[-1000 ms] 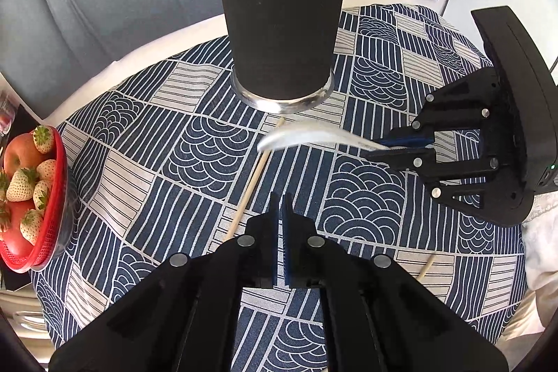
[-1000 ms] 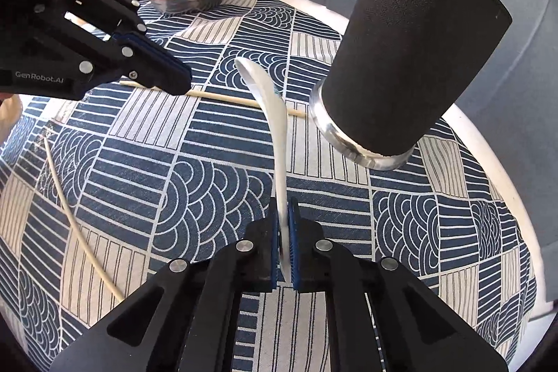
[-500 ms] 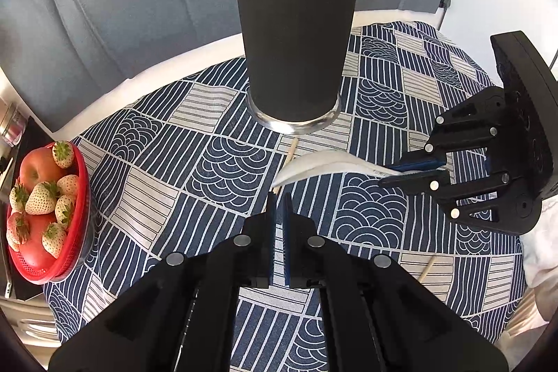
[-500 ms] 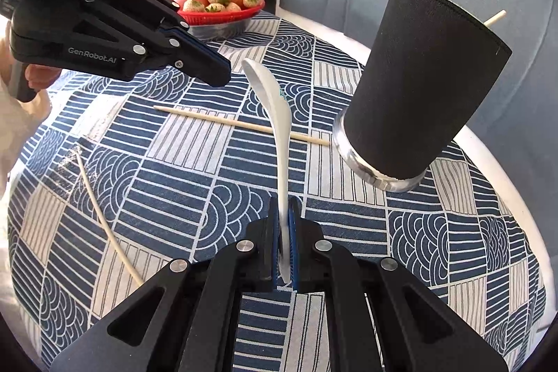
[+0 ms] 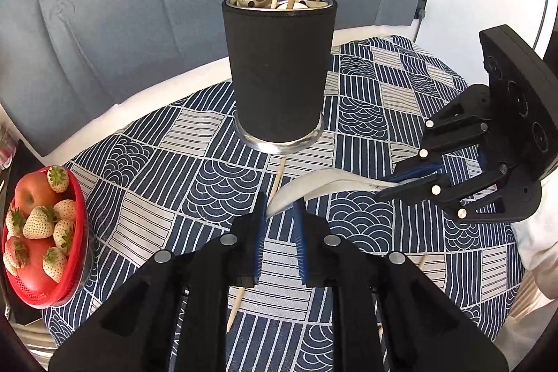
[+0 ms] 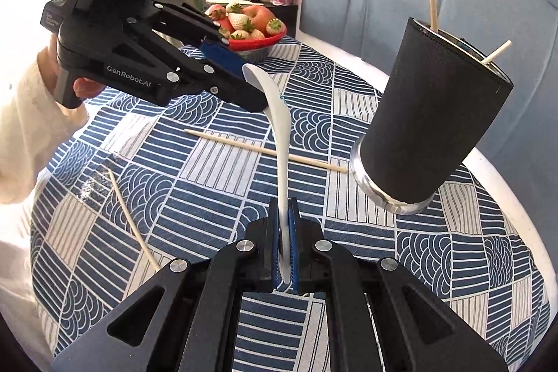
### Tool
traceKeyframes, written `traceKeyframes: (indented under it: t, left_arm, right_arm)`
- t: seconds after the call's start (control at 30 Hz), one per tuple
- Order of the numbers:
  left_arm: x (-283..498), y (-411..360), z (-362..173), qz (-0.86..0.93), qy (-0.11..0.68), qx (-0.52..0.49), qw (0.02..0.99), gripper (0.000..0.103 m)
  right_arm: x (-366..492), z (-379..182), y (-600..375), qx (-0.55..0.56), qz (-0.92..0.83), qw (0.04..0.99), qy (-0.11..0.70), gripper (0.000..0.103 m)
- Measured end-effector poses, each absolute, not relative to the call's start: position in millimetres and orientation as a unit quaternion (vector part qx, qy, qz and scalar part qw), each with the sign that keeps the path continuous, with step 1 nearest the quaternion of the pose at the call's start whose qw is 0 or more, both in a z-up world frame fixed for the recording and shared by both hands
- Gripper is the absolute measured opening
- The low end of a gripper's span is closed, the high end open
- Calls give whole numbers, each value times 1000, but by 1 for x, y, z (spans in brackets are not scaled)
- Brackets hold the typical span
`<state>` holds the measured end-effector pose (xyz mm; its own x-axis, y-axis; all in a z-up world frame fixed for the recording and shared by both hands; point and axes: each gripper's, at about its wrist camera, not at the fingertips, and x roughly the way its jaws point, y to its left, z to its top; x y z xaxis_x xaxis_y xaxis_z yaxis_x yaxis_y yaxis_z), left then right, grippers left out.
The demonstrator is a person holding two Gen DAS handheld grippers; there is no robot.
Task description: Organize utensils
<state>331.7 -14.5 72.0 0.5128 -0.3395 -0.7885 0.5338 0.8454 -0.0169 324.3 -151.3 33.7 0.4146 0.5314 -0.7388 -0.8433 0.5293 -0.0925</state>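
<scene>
Over patterned tablecloth [image 6: 436, 253], right gripper [image 6: 286, 243] clamps spoon [image 6: 280, 127].

My right hand-held gripper [image 6: 286, 232] is showing matt black plastic with bright metal screw heads and ribbed blue pads, which are clamping a smooth, glossy white spoon [image 6: 280, 127] that looks ceramic or plastic. My left hand-held gripper [image 5: 279, 215] is looking the same in finish. The utensil holder [image 5: 279, 72] is wearing a matt black sleeve over a shiny metal base. Pale bare-wood chopsticks [image 6: 265, 150] are lying on the woven cloth covering the tabletop [image 6: 453, 253]. The red fruit basket [image 5: 52, 295] is looking like perforated plastic.
</scene>
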Motion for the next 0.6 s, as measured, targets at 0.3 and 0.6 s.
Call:
traceKeyframes:
  t: [0.3,0.6]
  left_arm:
    - [323,-12,93,-241,413,123,870,8]
    - [320,-11,124,-222,392,128,883,8]
  right_arm:
    - [323,38,-141,-248,421,808,330,5]
    - [326,56,-134,-246,413,821,310,5]
